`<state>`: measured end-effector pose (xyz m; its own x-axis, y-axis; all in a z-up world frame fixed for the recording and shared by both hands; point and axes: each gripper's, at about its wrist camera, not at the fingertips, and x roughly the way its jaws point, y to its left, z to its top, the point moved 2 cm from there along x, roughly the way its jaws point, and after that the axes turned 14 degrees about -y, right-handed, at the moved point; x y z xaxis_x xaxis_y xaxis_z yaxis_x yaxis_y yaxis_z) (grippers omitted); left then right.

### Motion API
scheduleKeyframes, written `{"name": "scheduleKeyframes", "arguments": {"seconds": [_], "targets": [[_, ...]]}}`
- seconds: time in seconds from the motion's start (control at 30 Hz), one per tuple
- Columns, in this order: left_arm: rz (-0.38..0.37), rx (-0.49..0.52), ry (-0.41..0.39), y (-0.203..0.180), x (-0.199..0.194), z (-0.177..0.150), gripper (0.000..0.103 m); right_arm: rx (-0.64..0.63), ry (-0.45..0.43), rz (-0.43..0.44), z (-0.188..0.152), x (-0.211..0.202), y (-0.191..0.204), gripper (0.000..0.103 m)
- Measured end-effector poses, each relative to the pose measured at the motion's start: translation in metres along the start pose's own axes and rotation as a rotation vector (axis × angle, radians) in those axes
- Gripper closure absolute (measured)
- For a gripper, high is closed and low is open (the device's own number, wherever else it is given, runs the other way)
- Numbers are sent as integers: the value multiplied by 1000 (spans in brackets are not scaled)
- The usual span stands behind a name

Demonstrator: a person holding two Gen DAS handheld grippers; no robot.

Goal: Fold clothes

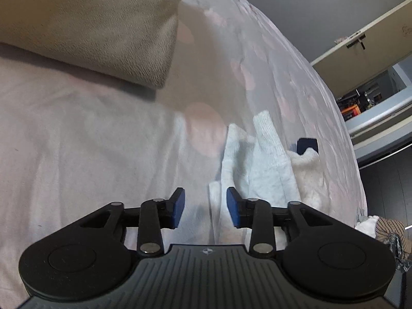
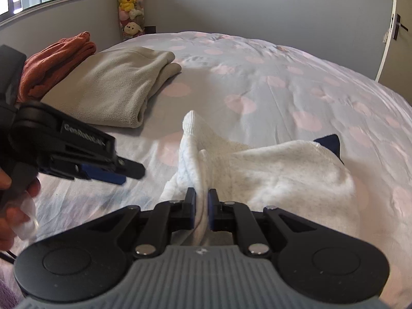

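A white sweatshirt [image 2: 270, 175] lies crumpled on the spotted bed cover [image 2: 257, 82], one ribbed cuff [image 2: 191, 121] pointing away from me. My right gripper [image 2: 201, 206] is shut on a pinched fold of this sweatshirt at its near edge. The left gripper [image 1: 205, 206] stands open over the bare cover just left of the sweatshirt [image 1: 260, 164], with nothing between its blue pads. In the right wrist view the left gripper [image 2: 113, 175] shows from the side, held in a person's hand [image 2: 15, 206]. A dark blue scrap of cloth [image 2: 332, 141] peeks out behind the sweatshirt.
A folded beige fleece [image 2: 116, 87] and a rust-orange garment [image 2: 56, 59] lie at the far left of the bed. Plush toys [image 2: 130, 5] hang in the corner. A door [image 2: 396, 38] is at right. Striped clothing [image 1: 388, 229] lies off the bed's right edge.
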<state>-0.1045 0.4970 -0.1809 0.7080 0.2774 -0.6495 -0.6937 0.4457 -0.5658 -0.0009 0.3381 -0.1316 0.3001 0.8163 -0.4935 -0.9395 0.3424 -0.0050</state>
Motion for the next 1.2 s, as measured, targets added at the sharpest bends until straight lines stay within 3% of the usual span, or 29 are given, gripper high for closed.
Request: {"name": "scheduleKeyframes", "arguments": {"seconds": [0.1,0.2,0.27,0.33,0.47,0.67,0.9,1.0,1.07,1.2], "targets": [[-3,-23,31,0,10,-5,58,11,4,12,-2,3,1,92],[-31,-101,-10,5,7,0,56,27,15,30,-7,8,1,92],[-62,-133,-39,5,4,3,48,37,23,48,-10,13,3,92],[-85,-154,-22,4,9,1,42,31,26,68,-13,17,8,92],[-110,-192,30,3,26,-4,42,18,30,79,-17,22,13,92],[-130,-217,73,-1,46,-8,41,29,31,87,-17,21,10,92],[-122,-151,110,-10,47,-15,41,1,20,99,-19,21,15,91],[-122,-118,110,-12,47,-15,43,-9,22,117,-19,19,16,85],[-108,-103,107,-12,47,-15,54,1,26,135,-18,15,14,76],[-108,-109,109,-9,45,-15,55,8,25,172,-13,-10,1,61]]}}
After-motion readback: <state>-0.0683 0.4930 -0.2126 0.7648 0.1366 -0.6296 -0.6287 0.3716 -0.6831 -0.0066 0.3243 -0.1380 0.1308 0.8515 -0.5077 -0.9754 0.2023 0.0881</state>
